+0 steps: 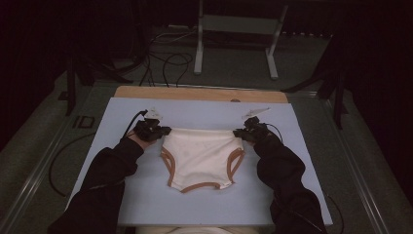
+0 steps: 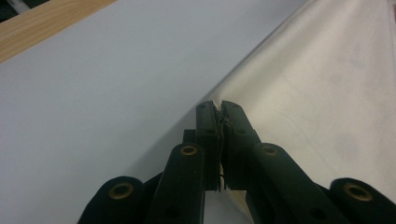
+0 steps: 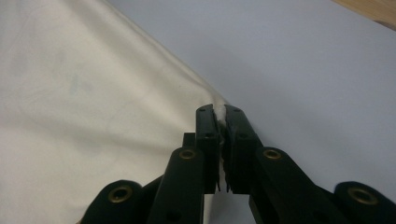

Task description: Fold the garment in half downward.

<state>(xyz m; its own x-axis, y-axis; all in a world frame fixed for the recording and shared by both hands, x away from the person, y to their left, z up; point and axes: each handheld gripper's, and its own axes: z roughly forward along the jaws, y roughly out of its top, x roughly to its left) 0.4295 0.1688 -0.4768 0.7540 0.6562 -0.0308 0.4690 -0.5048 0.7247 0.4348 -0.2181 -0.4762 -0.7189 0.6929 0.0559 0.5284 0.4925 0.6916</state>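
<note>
A pale blue mat (image 1: 122,195) covers most of the table, with a strip of wooden board (image 1: 199,93) showing at its far edge, and near the middle of the mat lies a pair of cream underpants (image 1: 202,156) with brown trim (image 1: 200,186) along the leg openings and crotch, spread flat with the waistband toward the far side. The garment looks light, thin and limp, so it should sag and fold wherever it is unsupported and crease easily, though it is in no way fragile; the cloth seems smooth enough to slip from a shallow pinch. The two waistband corners are the sensible places to take hold, since the doubled hem there gives the jaws more to bite and keeps the piece stretched between them. The left gripper (image 1: 163,130) is at the waistband's left corner and the right gripper (image 1: 239,132) at its right corner. In the left gripper view the left gripper's jaws are pressed together on a thin fold of the cloth edge, and in the right gripper view the right gripper's jaws are likewise pinched tight on a small tuft of fabric at the corner.
</note>
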